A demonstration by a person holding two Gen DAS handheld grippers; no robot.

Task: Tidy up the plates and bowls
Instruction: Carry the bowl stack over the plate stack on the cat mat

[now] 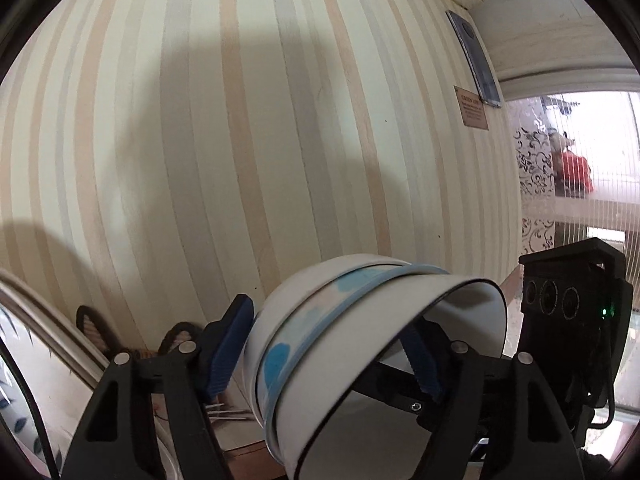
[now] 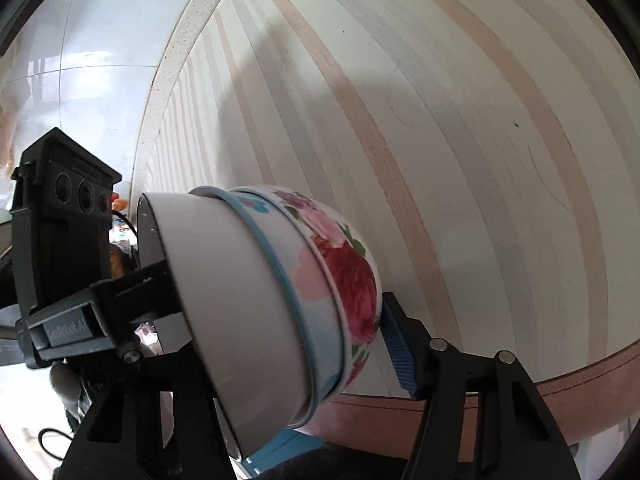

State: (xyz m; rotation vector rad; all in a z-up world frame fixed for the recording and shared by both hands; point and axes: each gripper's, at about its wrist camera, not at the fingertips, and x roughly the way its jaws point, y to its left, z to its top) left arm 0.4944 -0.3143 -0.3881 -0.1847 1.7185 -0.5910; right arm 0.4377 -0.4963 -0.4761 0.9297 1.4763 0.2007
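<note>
A nested stack of three bowls (image 1: 360,352) is held in the air on its side between both grippers. The outer bowl is plain white with a dark rim, the middle has a blue rim and blue spots, the inner one carries red and pink flowers (image 2: 348,280). My left gripper (image 1: 324,344) is closed on the stack, with its blue pads on the bowl walls. My right gripper (image 2: 280,320) is closed on the same stack (image 2: 248,300) from the other side. Each gripper body shows in the other's view: the right one (image 1: 572,320), the left one (image 2: 68,220).
A striped cream and tan wall (image 1: 240,140) fills the background close ahead. A small plaque (image 1: 472,114) hangs at the right. A window with patterned curtain (image 1: 580,168) is at far right. A brown ledge (image 2: 520,400) runs below. Part of a plate with blue leaves (image 1: 16,420) shows at lower left.
</note>
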